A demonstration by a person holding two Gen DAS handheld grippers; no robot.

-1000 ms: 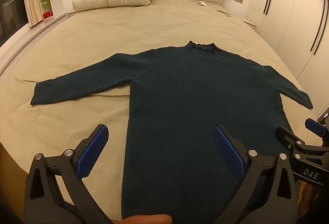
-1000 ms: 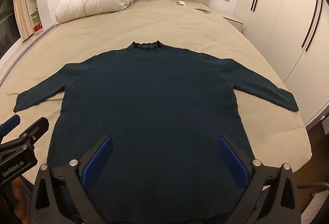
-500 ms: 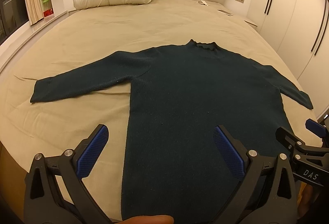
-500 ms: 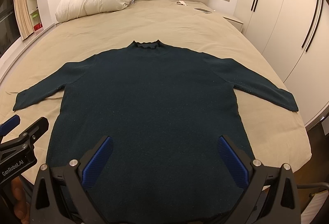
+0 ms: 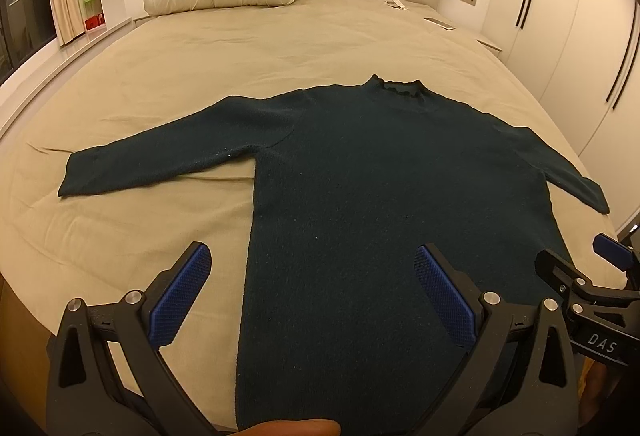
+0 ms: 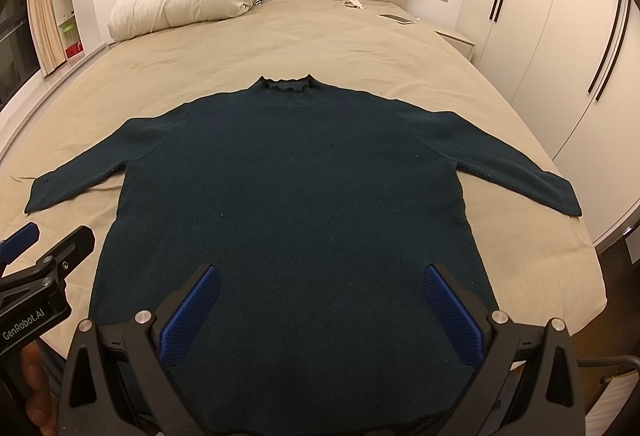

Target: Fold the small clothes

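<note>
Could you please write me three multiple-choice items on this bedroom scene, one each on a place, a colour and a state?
1. Where does the sweater lie?
A. Hung on the wardrobe door
B. Spread flat on the bed
C. Rolled up on the floor

2. What colour is the rolled duvet by the headboard?
A. White
B. Red
C. Black

3. How do the left gripper and right gripper stand?
A. Both shut on a sleeve
B. One open, one shut
C. Both open, holding nothing

Answers:
1 B: the body and both sleeves lie stretched out on the beige sheet.
2 A: it shows pale white against the beige headboard.
3 C: each pair of blue pads stands wide apart above the hem.
</note>
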